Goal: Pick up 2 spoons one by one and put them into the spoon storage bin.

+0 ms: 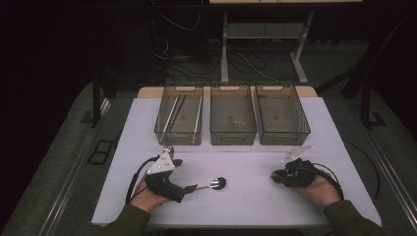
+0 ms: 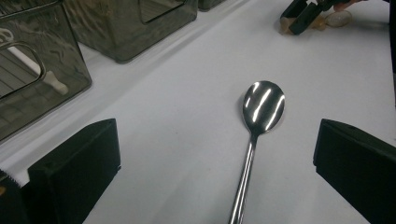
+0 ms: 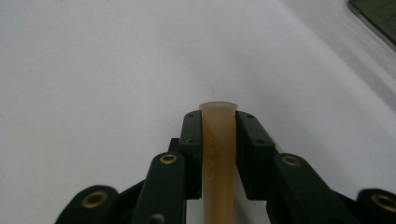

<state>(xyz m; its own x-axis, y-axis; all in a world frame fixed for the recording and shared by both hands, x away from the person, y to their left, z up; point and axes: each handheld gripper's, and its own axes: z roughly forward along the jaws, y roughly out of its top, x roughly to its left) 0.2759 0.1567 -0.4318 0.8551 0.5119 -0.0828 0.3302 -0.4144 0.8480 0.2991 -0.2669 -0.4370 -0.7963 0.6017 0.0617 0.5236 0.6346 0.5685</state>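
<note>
A shiny metal spoon [image 1: 216,184] lies flat on the white table [image 1: 246,206], bowl pointing right. My left gripper [image 1: 194,188] rests at its handle end. In the left gripper view the spoon [image 2: 263,107] lies between the wide-apart jaws of that gripper [image 2: 217,128], closer to the right jaw and touching neither. My right gripper [image 1: 275,176] rests on the table at the right, pointing left. Its own view shows the right gripper [image 3: 218,121] shut on a translucent tan plastic handle [image 3: 218,140]. Farther off, the right gripper [image 2: 299,14] shows with the tan utensil's rounded end [image 2: 337,18] behind it.
Three smoky see-through bins stand in a row at the back of the table: left [image 1: 178,137], middle [image 1: 232,135], right [image 1: 282,136]. The left bin holds a few long white sticks. The nearest bin [image 2: 42,84] is close to my left gripper's left jaw.
</note>
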